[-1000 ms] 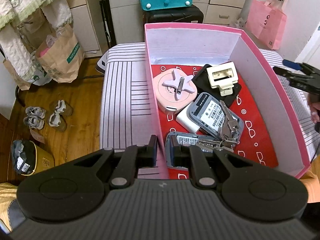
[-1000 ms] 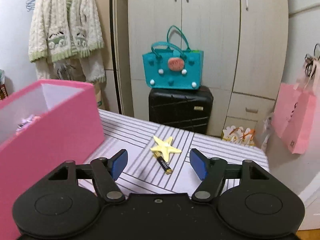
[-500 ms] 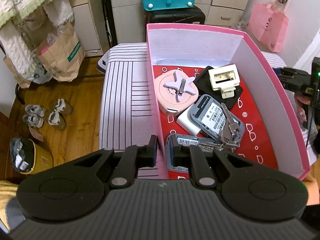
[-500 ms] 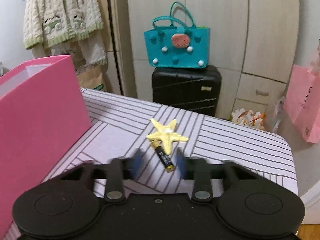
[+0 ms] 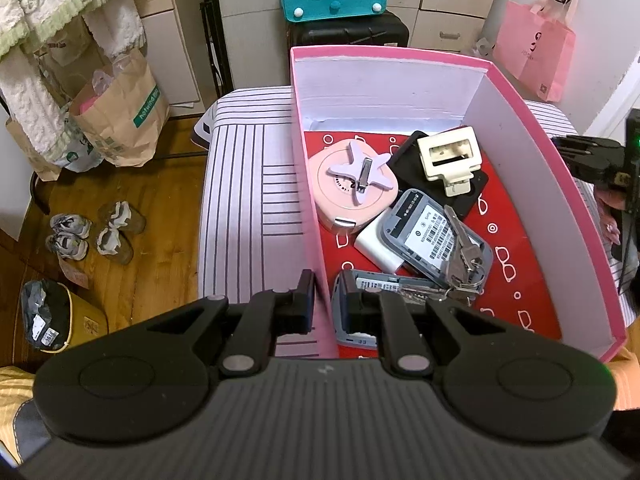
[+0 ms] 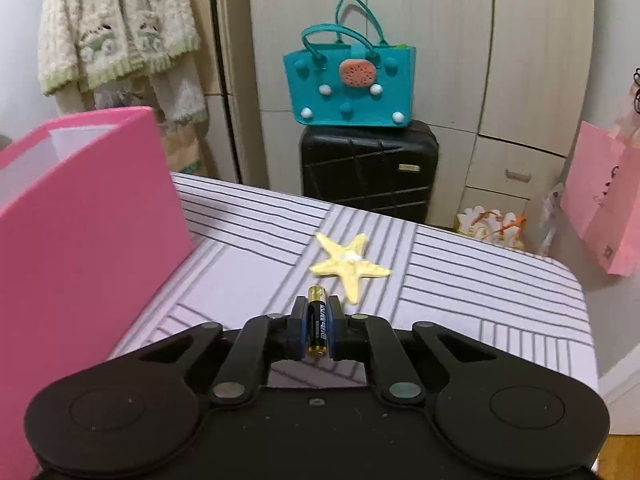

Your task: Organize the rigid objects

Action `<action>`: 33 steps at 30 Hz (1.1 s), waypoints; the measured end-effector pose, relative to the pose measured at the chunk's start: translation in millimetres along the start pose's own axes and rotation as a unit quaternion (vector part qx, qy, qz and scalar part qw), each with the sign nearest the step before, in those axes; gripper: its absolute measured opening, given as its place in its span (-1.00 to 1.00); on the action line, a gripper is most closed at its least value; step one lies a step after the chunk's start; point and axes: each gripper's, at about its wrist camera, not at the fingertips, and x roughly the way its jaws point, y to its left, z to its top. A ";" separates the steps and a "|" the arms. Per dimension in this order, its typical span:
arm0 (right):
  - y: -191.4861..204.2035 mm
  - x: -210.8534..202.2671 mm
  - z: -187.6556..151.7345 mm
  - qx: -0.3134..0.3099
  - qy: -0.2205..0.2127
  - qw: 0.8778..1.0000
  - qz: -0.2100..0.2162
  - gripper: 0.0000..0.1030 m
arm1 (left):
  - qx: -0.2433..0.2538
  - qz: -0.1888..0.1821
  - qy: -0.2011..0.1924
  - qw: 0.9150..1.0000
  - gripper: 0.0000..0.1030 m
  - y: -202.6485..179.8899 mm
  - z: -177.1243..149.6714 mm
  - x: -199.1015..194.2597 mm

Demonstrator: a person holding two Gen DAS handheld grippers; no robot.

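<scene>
**Battery caught in the right tongs, pink box held by the left**

The tabletop, covered in a pale cloth with dark stripes, carries everything. On it stands the large pink box, white inside with a red patterned floor. Seen from the right wrist camera, its pink outer wall rises at the left of the cloth.

The left tongs are closed on the box's near left wall, one finger outside it and one inside.

Inside the box, a rounded pink case lies towards the left wall with a lilac star-shaped clip on top. To its right, a cream plastic clip rests on a flat black item. Nearer the camera, a grey device with a printed label overlaps a white block, and a bunch of keys lies across it. A second grey device sits just behind the inner finger of the left tongs.

Out on the cloth, to the right of the box, a yellow starfish lies flat.

The right tongs have just been closing and now pinch a small black-and-gold battery between their blue pads, its gold tip pointing towards the starfish, just short of it.
</scene>
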 end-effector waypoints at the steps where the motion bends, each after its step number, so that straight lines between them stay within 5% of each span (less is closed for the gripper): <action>1: 0.4 -3.3 0.0 0.003 -0.005 1.000 0.004 -0.78 | 0.001 -0.001 0.000 1.000 -0.77 0.3 0.0 0.1; 9: 22.8 -59.6 14.6 0.009 -0.053 0.998 0.034 -0.78 | 0.008 -0.007 0.000 1.000 -0.77 1.8 0.5 2.7; 17: 61.8 -105.9 36.7 0.023 -0.078 0.989 0.126 -0.78 | 0.005 -0.017 -0.007 1.000 -0.77 6.2 -2.0 0.8; 25: 122.6 -91.7 56.5 0.008 0.005 0.972 0.236 -0.78 | 0.018 -0.016 -0.009 1.000 -0.77 5.2 -2.8 0.7; 33: 173.6 -55.7 56.3 -0.057 0.073 0.972 0.217 -0.78 | 0.032 -0.008 -0.015 0.999 -0.77 0.8 -7.2 -0.9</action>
